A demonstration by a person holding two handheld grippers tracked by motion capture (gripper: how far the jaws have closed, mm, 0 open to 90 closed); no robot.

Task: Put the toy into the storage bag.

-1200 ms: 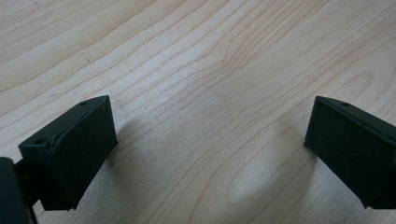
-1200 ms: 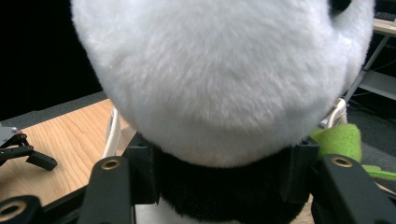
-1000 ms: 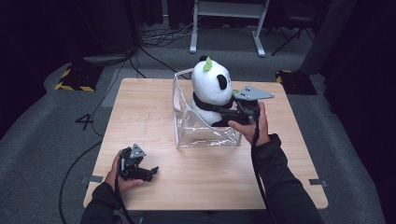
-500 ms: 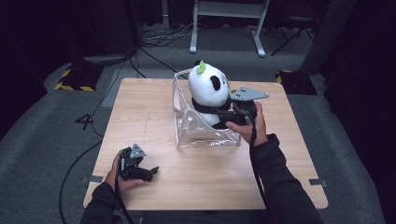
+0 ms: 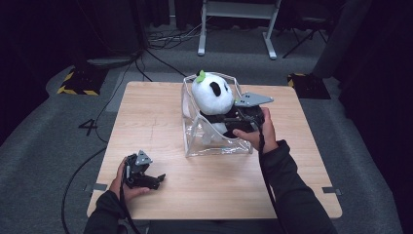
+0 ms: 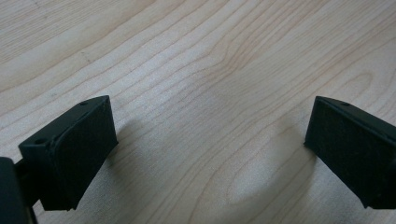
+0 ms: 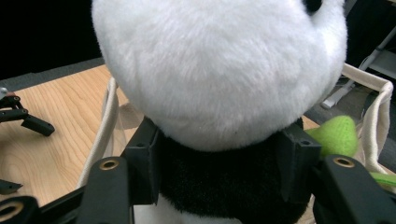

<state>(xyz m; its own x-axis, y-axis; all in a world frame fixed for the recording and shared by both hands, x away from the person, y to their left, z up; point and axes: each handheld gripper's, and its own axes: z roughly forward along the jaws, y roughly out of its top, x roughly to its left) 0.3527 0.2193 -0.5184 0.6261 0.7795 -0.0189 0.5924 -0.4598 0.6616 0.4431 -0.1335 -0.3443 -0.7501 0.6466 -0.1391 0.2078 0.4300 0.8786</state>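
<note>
A: What is the toy like?
B: A soft, furry panda [image 5: 211,97], round white head, black neck, green felt leaf on top. It sits in a clear plastic bag [image 5: 195,141] with pale cloth rim, at the table's [image 5: 146,117] centre.
A: And the grippers?
B: The right gripper [image 7: 219,172] clamps the black neck between both pads; the bag's wall stands at nine o'clock. The left gripper [image 6: 210,154], at seven o'clock, rests wide over bare wood grain.

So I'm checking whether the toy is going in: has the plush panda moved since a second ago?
Yes. The plush panda, clamped in the right gripper, has shifted slightly left and lower against the clear bag, sinking deeper into it.
</note>
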